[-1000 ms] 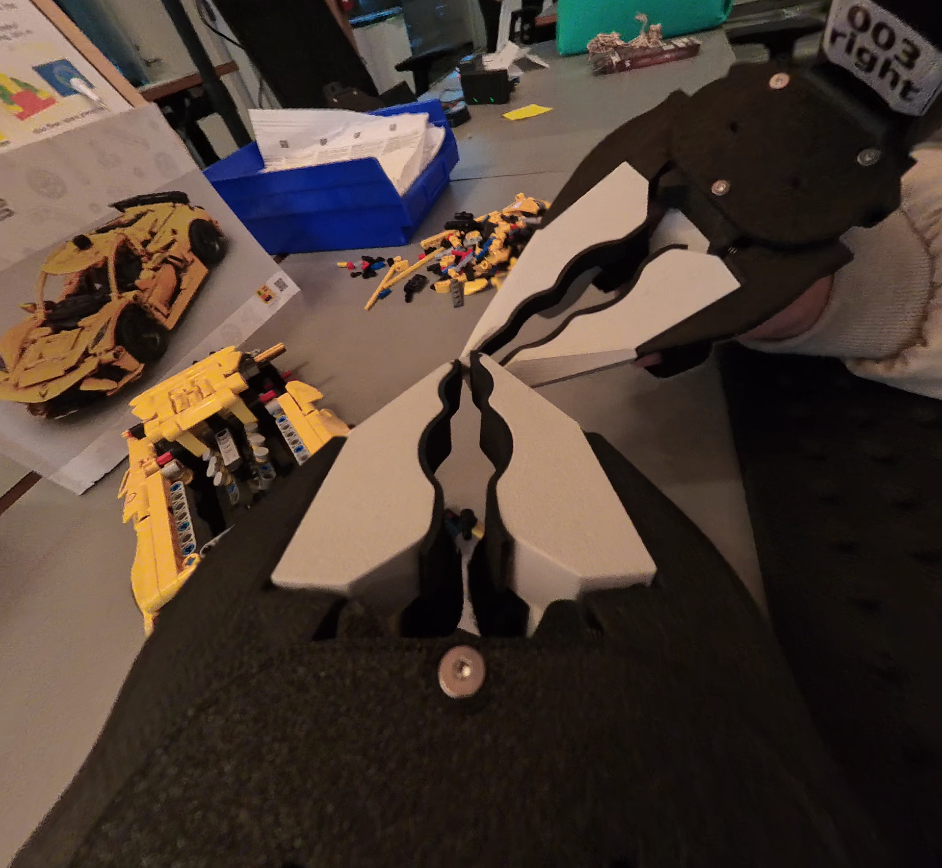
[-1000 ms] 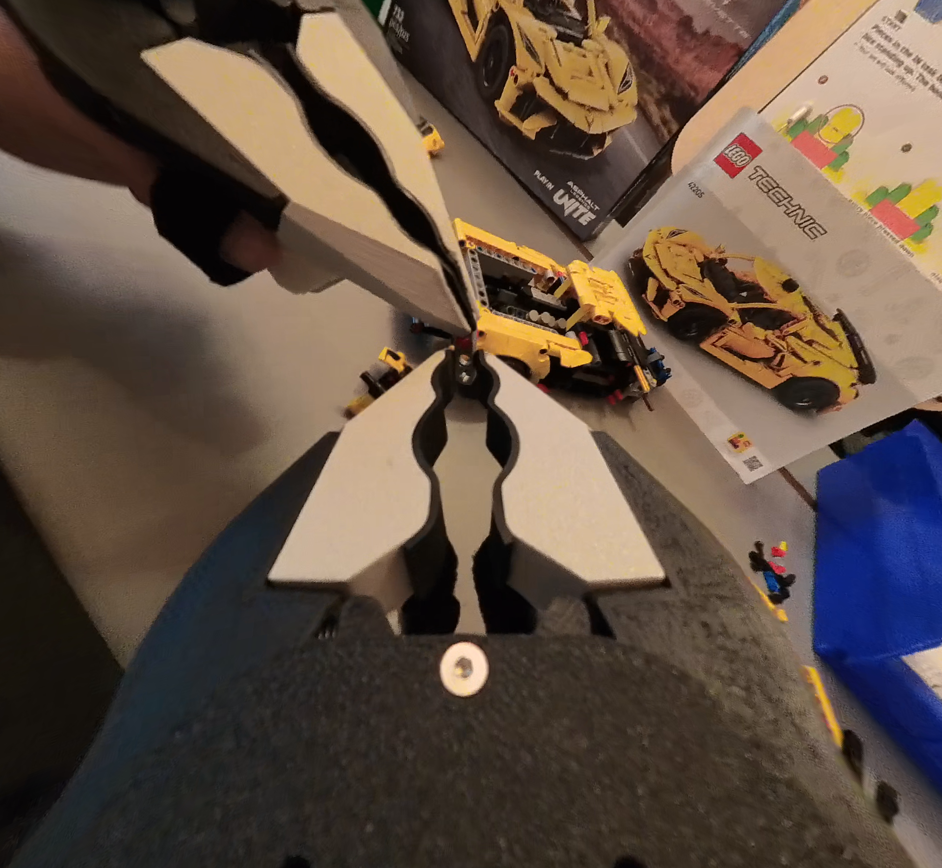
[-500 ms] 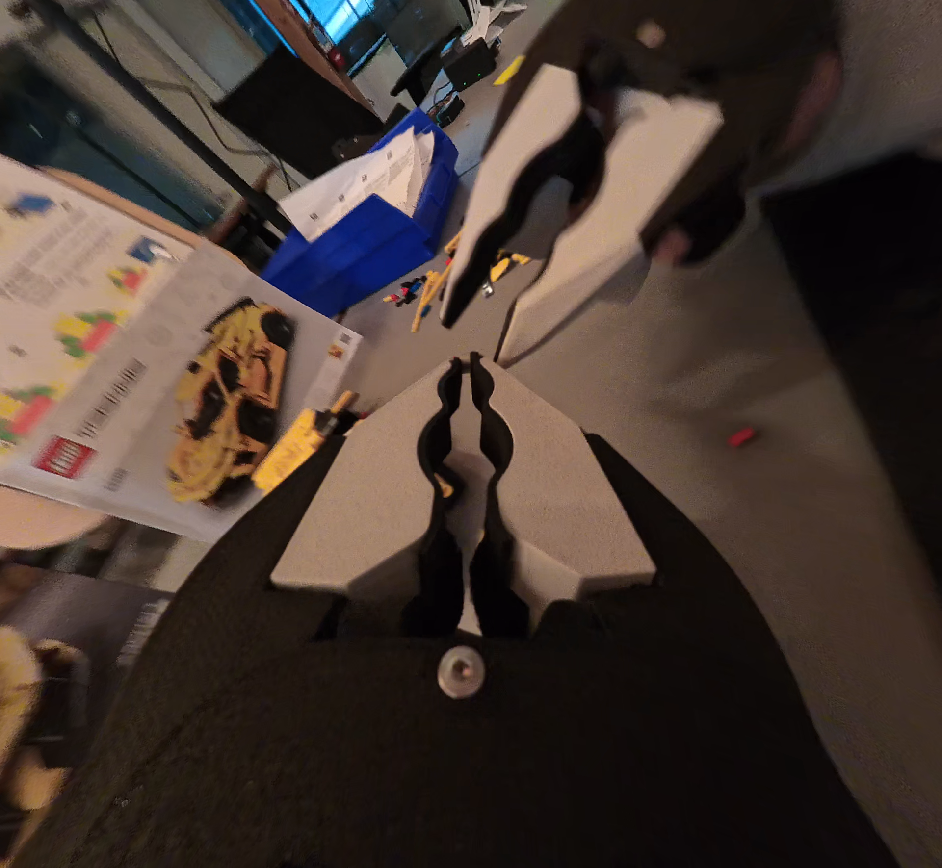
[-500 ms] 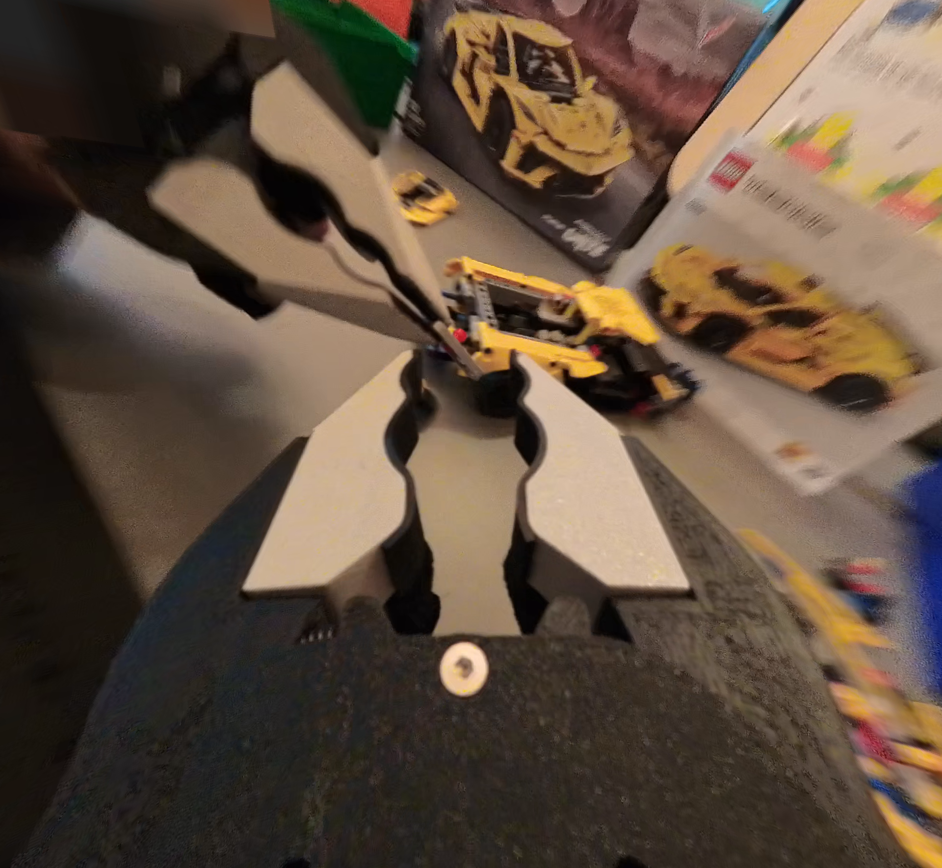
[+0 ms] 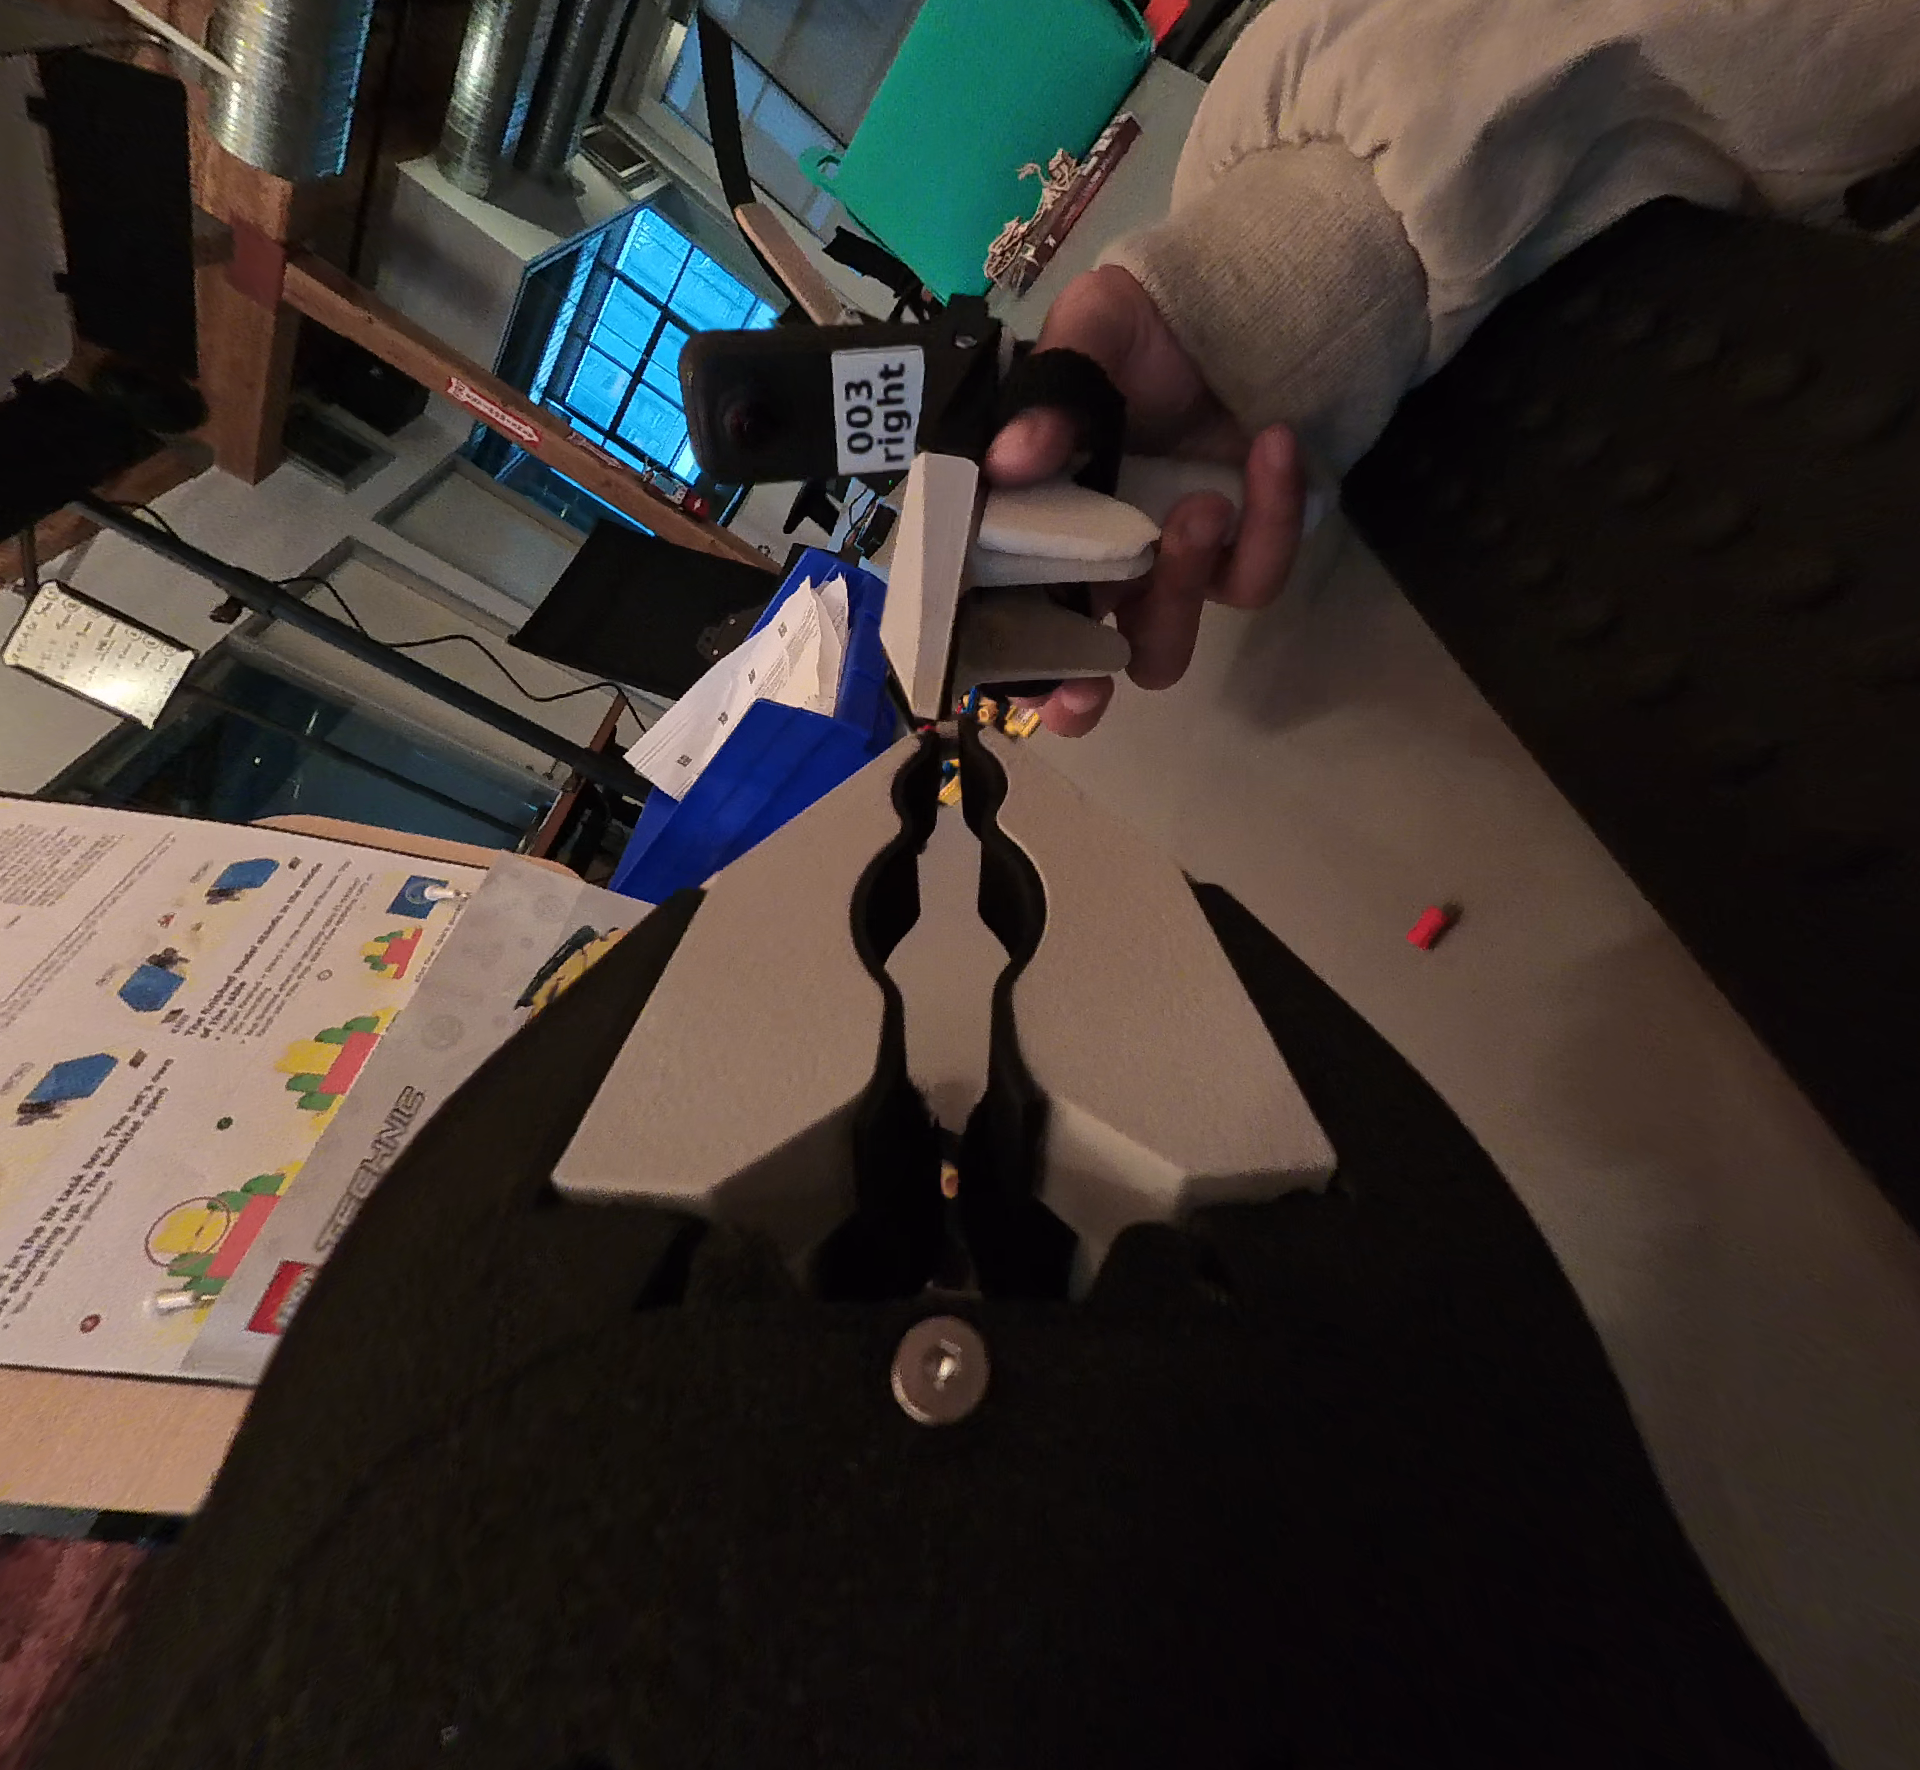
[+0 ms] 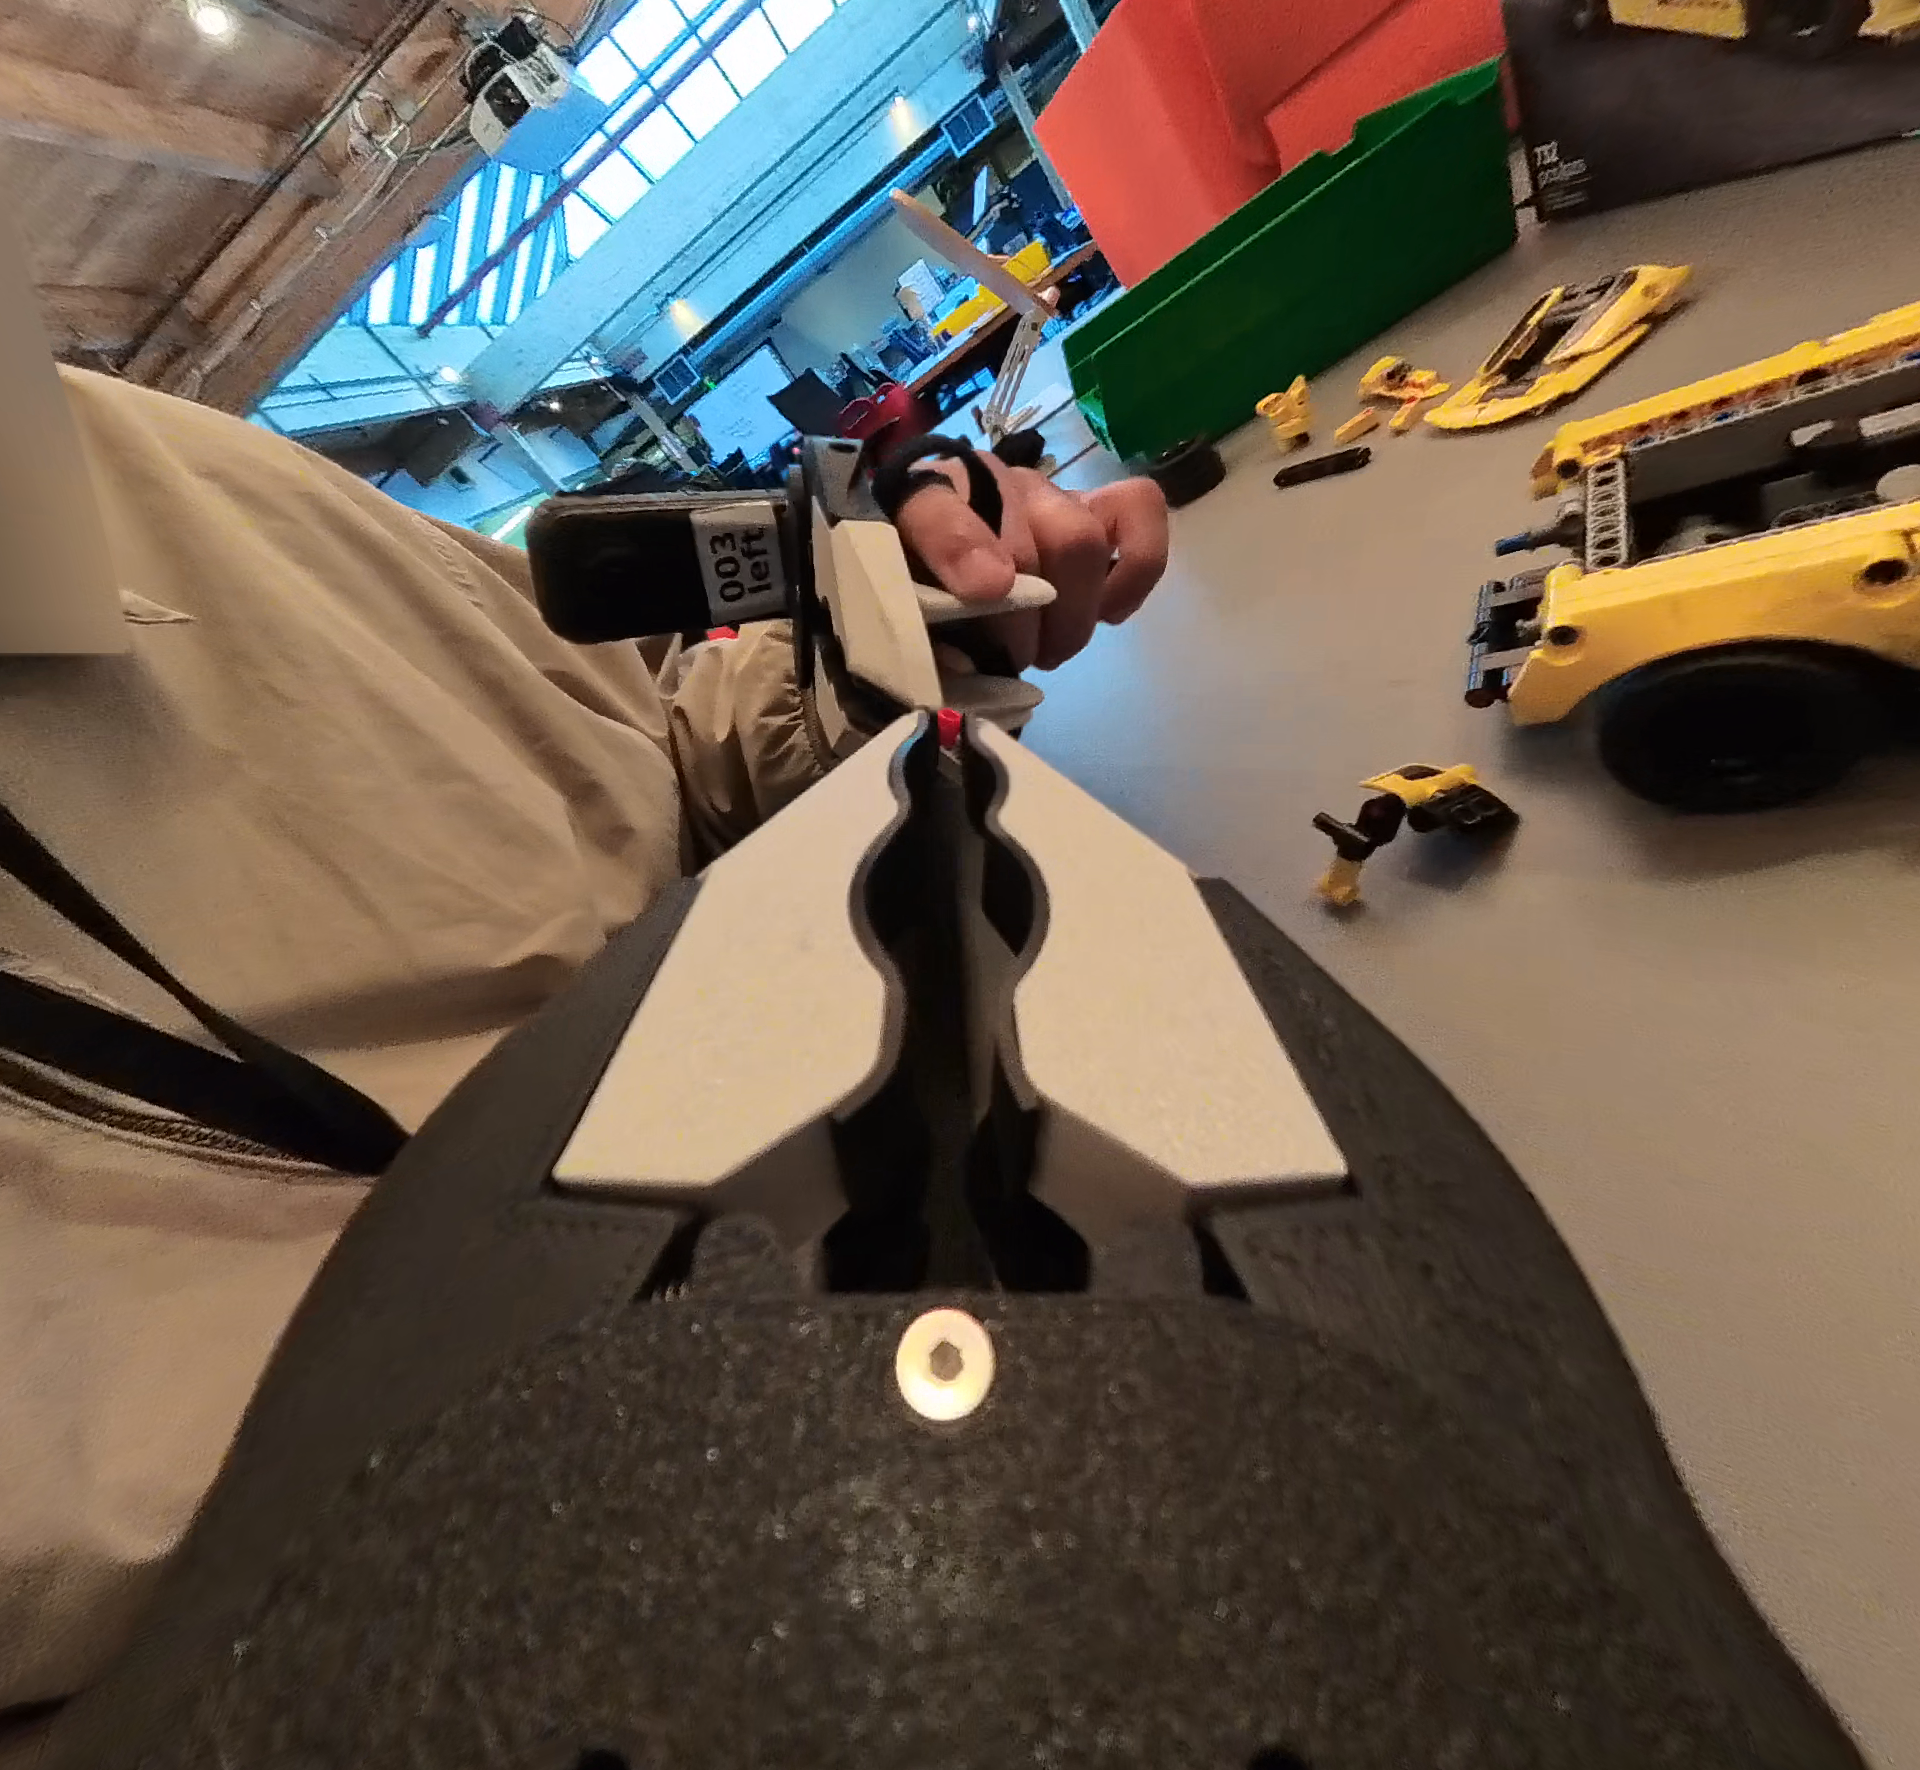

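My two grippers meet tip to tip above the grey table [image 5: 1455,1201]. In the right wrist view my right gripper [image 6: 945,735] is shut on a small red piece [image 6: 947,723] that sticks out of its tips. The left gripper [image 6: 928,697] points down at that piece and touches it or nearly does. In the left wrist view my left gripper [image 5: 941,756] has its jaws drawn together to a narrow slit; whether anything sits in it is unclear. The right gripper [image 5: 928,718] comes down onto its tips, with a red speck [image 5: 940,730] between them.
A part-built yellow brick car [image 6: 1714,598], a small yellow-black sub-assembly [image 6: 1403,811], a yellow body panel [image 6: 1558,349] and a green bin [image 6: 1299,286] lie to the right. A blue bin [image 5: 769,775], an instruction booklet [image 5: 416,1097] and a loose red piece [image 5: 1432,925] show in the left wrist view. My left and right fingertips are right by each other. Both grippers' tips are roughly 15 centimeters from the part-built yellow brick car [image 6: 1714,598].
Both grippers rose off the table and turned to face each other. The right gripper opened half a second ago and has since closed on the red piece.
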The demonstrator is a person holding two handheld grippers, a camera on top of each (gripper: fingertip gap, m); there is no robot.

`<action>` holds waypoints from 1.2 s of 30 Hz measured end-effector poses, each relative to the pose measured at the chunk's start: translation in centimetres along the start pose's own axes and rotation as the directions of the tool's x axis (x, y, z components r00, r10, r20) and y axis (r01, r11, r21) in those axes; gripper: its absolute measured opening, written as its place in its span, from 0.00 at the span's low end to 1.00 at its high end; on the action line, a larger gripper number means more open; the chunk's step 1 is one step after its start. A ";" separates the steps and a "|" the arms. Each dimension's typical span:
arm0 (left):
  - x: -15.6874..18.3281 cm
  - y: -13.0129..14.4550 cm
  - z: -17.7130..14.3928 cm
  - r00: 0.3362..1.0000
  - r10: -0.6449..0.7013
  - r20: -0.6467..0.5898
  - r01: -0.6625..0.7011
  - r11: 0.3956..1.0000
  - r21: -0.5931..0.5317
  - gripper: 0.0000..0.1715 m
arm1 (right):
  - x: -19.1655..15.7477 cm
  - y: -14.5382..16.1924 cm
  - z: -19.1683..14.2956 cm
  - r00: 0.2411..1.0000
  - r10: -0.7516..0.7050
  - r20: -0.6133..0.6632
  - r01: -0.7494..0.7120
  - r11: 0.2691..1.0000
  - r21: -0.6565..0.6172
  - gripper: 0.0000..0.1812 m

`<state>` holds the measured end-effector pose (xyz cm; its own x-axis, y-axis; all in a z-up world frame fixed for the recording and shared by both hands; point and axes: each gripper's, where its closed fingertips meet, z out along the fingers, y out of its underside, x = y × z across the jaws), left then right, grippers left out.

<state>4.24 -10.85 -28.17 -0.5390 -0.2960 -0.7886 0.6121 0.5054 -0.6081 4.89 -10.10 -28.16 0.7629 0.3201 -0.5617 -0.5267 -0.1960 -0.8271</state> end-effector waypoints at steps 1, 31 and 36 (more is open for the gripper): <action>0.1 0.0 -0.1 1.000 0.008 -0.007 -0.008 1.000 -0.004 0.01 | -0.1 0.1 0.1 1.000 0.008 0.008 -0.008 1.000 -0.002 0.02; -2.8 3.0 2.3 0.403 -0.913 0.064 0.911 0.407 0.063 0.04 | 2.9 -2.9 0.2 0.933 -0.149 -0.328 0.200 0.972 0.126 0.02; -2.8 3.0 2.0 0.505 -0.856 0.112 0.858 0.512 0.039 0.03 | 2.7 -2.9 0.5 0.962 -0.066 -0.266 0.115 0.979 0.170 0.02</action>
<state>8.72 -10.08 -27.99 -0.7316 -0.6725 0.1116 -0.1263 -0.0272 -0.9916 8.28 -8.21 -27.20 0.8684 0.0742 -0.4903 -0.4918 0.0024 -0.8707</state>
